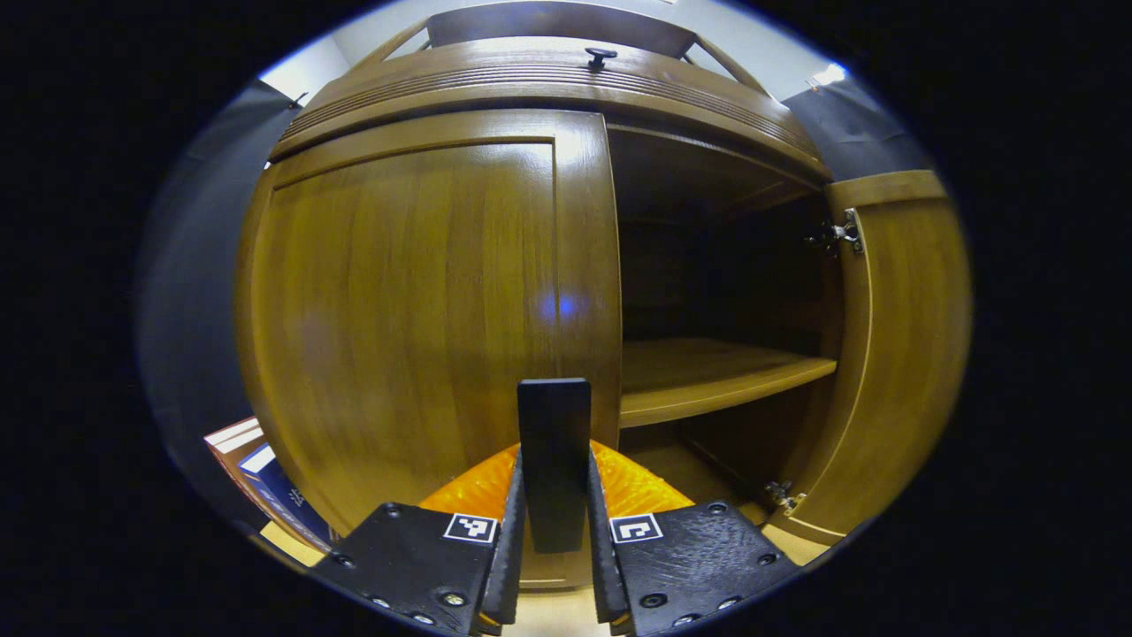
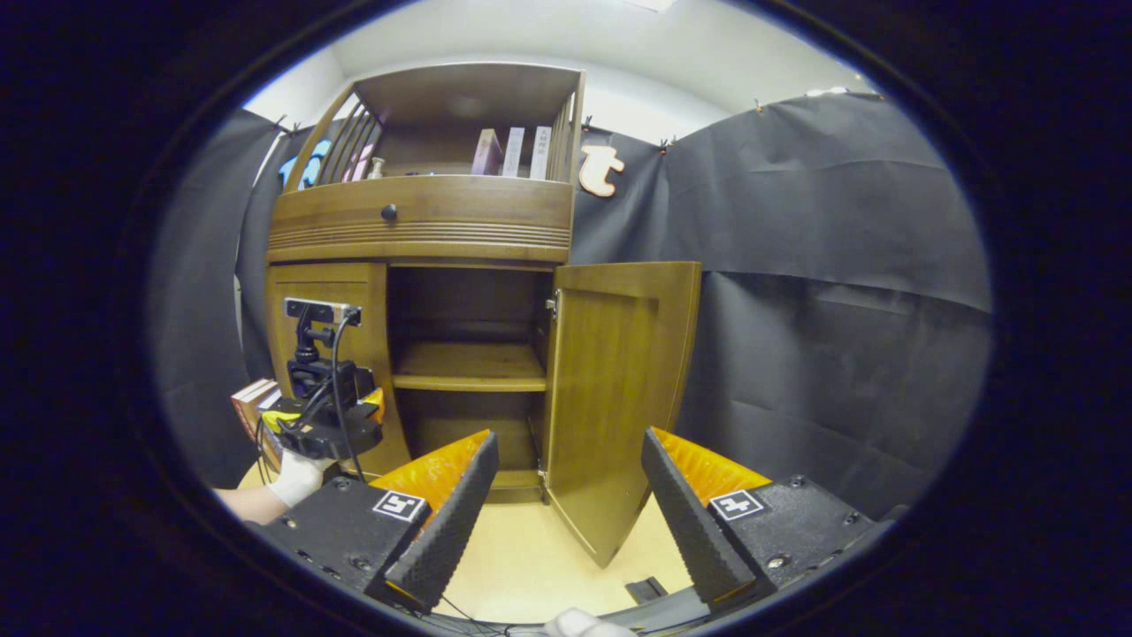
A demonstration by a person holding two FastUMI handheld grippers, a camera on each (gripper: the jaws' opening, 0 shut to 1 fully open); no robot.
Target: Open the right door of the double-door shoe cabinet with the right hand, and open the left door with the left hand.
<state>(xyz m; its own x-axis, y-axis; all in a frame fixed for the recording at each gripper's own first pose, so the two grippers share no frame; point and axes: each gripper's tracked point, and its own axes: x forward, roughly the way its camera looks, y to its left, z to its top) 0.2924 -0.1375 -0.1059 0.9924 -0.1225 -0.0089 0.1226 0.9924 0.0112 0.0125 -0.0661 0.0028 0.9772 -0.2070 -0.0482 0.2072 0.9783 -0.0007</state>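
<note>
Shoe cabinet [image 2: 420, 221]: brown wood with visible grain under a glossy varnish. Left door [image 1: 398, 318], centre-left of the left gripper view: smooth, lacquered, carrying a small reflected light spot. Right door [image 2: 610, 398], centre of the right gripper view: the same varnished wood, satin inner face. Hinges [image 1: 847, 232], upper right of the left gripper view: bright metal. Handle [image 1: 554, 460], lower centre: matt black. Left gripper [image 1: 554, 566] and right gripper [image 2: 566, 522]: matt black textured plastic bodies, ribbed orange inserts, 2 ridged black pads [image 2: 447, 522] each. Booth wall [image 2: 840, 265]: matt black creased cloth. Floor [image 2: 531, 557]: smooth, pale.
</note>
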